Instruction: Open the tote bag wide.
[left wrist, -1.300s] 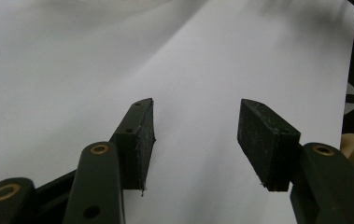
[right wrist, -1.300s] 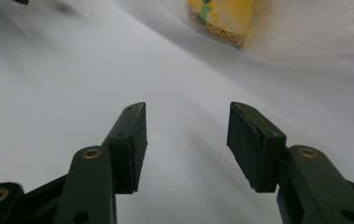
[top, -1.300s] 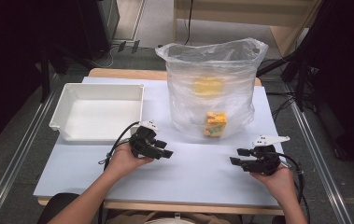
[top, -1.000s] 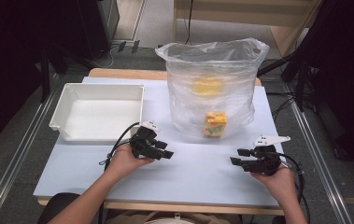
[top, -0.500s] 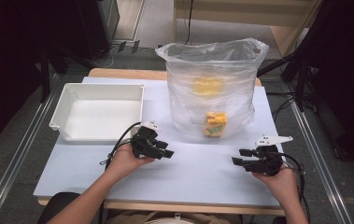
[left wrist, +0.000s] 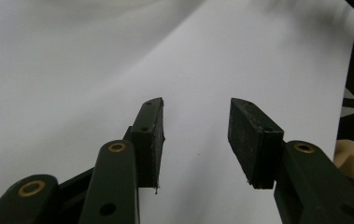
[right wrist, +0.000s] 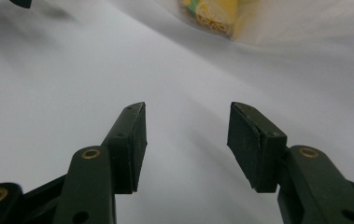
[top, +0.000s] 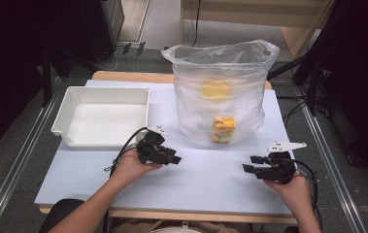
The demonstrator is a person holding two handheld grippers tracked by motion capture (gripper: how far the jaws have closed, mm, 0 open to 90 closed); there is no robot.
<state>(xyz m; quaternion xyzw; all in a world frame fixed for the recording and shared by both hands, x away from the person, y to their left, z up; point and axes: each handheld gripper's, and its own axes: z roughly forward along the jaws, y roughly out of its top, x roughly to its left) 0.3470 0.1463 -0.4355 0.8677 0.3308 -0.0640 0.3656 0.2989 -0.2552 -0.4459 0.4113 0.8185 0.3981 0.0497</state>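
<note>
Pale table (top: 210, 184), white tray (top: 105, 116), clear bag (top: 220, 87) holding yellow carton (top: 224, 129), print unreadable, both hand-held grippers (top: 175, 158) (top: 249, 164) spread, empty.

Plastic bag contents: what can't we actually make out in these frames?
- Upper yellow item in the plastic bag, high view: blurred by the cloudy film, kind unreadable.
- Yellow-green pack, high view: print too small; in the right gripper view it is cut off by the top edge.
- Bag bottom, high view: hidden by folds.
- White bin near wall's inner face, high view: hidden by its rim.
- Left tongs and right tongs: open, empty.
</note>
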